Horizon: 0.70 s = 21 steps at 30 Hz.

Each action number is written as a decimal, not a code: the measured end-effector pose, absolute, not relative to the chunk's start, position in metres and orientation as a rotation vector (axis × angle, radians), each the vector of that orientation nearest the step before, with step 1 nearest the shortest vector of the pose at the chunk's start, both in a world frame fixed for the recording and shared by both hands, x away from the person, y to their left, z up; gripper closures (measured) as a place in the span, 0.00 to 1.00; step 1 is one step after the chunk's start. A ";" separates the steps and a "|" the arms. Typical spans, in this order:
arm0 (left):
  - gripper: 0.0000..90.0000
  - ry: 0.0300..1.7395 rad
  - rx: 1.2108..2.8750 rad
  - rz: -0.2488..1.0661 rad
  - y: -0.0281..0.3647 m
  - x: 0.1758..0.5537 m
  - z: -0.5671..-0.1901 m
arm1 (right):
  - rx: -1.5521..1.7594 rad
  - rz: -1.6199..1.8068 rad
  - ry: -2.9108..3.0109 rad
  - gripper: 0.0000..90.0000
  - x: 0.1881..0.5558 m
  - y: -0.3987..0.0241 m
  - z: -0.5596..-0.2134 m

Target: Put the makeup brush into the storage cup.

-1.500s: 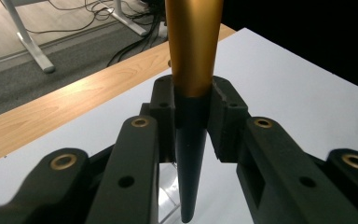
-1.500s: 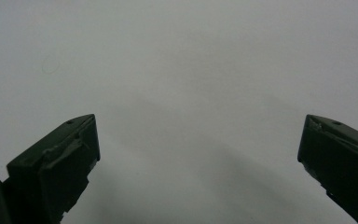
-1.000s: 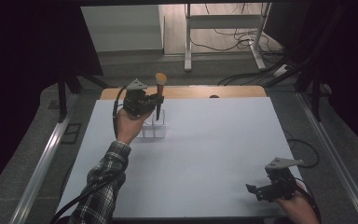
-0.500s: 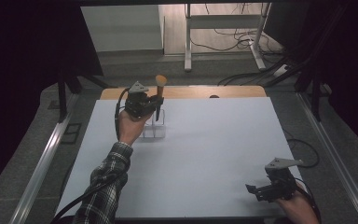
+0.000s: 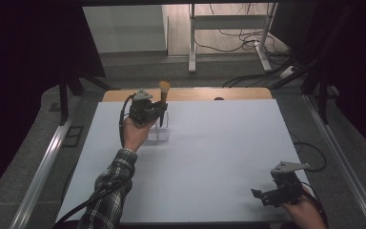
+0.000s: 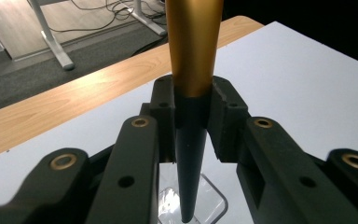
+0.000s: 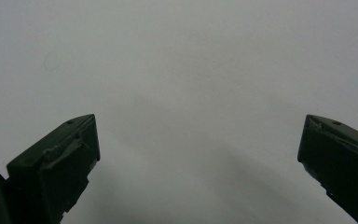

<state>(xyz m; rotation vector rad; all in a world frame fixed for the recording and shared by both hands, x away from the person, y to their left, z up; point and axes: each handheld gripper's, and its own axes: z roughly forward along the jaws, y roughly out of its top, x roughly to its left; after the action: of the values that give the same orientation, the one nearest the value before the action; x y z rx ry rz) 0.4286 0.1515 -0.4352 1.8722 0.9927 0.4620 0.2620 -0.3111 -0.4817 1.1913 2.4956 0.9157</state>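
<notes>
Makeup brush [image 6: 193, 116], upright at the board's eleven o'clock over a clear holder [image 5: 159, 131], looks light, stiff, slick; left gripper [image 6: 193, 119] pinches its tapered handle; right gripper [image 7: 198, 154] gapes empty.

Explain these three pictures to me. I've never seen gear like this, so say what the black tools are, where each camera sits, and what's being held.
A person sits at a white table and holds a hand-operated tool in each hand. One camera looks down from above; each of the other two rides on one tool and looks along its black jaws.

The left gripper, at the far side of the table, is shut on a makeup brush with a gold and black handle. The brush stands upright, its thin end pointing down at a clear holder.

The right gripper is near the table's front right corner. Its jaws stand wide apart with nothing between them.
</notes>
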 end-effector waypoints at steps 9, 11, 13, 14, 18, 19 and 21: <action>0.82 1.008 1.879 0.463 0.152 0.427 -0.448 | 1.186 0.914 2.499 0.00 0.262 -0.311 -0.482; 0.82 1.011 1.880 0.465 0.152 0.427 -0.450 | 1.183 0.913 2.501 0.00 0.262 -0.311 -0.482; 0.82 1.013 1.882 0.462 0.153 0.427 -0.451 | 1.182 0.912 2.502 0.00 0.262 -0.311 -0.482; 0.82 1.013 1.883 0.463 0.152 0.427 -0.452 | 1.181 0.911 2.502 0.00 0.262 -0.311 -0.482; 0.82 1.015 1.889 0.458 0.152 0.426 -0.456 | 1.178 0.909 2.505 0.00 0.262 -0.311 -0.482; 0.82 1.015 1.891 0.458 0.152 0.425 -0.457 | 1.178 0.908 2.505 0.00 0.262 -0.311 -0.482; 0.82 1.016 1.899 0.456 0.151 0.425 -0.459 | 1.181 0.907 2.505 0.00 0.262 -0.310 -0.482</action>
<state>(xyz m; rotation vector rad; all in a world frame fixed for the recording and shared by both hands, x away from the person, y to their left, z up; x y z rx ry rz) 0.4249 0.1510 -0.4587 1.8986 1.0155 0.4562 0.2620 -0.3105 -0.4821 1.1810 2.5053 0.9074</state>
